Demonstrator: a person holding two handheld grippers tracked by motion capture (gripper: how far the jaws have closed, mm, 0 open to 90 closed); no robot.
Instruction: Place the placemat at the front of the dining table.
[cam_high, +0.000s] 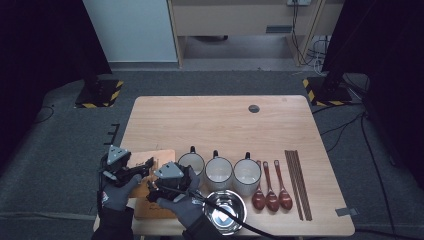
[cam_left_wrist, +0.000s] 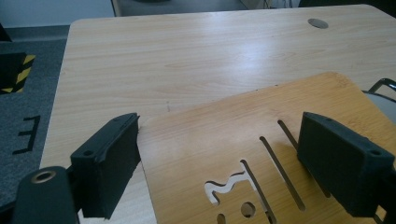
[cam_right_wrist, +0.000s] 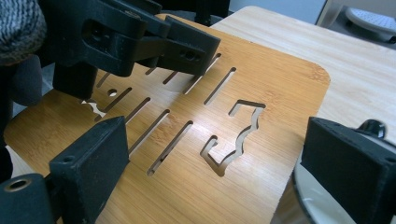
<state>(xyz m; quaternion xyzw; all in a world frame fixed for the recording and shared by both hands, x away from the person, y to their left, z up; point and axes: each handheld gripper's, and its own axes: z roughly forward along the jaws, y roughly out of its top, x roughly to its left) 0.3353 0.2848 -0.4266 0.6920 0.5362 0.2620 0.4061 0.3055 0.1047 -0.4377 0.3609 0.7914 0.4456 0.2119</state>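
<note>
A slotted bamboo board (cam_high: 159, 154) lies at the near left of the wooden table (cam_high: 215, 120). Both gloved hands hold their grippers just above it. My left gripper (cam_high: 145, 164) stands open over the board's left edge (cam_left_wrist: 219, 126), its pads clear of the wood (cam_left_wrist: 224, 140). My right gripper (cam_high: 159, 179) hovers open over the board's cut-out slots (cam_right_wrist: 217, 133), nothing between its pads. The board (cam_right_wrist: 261, 84) fills the space under it, and the left gripper's black body (cam_right_wrist: 140, 37) crosses the far side. A white mug rim (cam_right_wrist: 317, 205) shows beside the right jaw.
Three white mugs (cam_high: 218, 172) stand in a row right of the board. A steel bowl (cam_high: 225, 210) sits at the front edge, with three brown spoons (cam_high: 271, 192) and dark chopsticks (cam_high: 298, 182) farther right. A cable grommet (cam_high: 254, 108) marks the far table.
</note>
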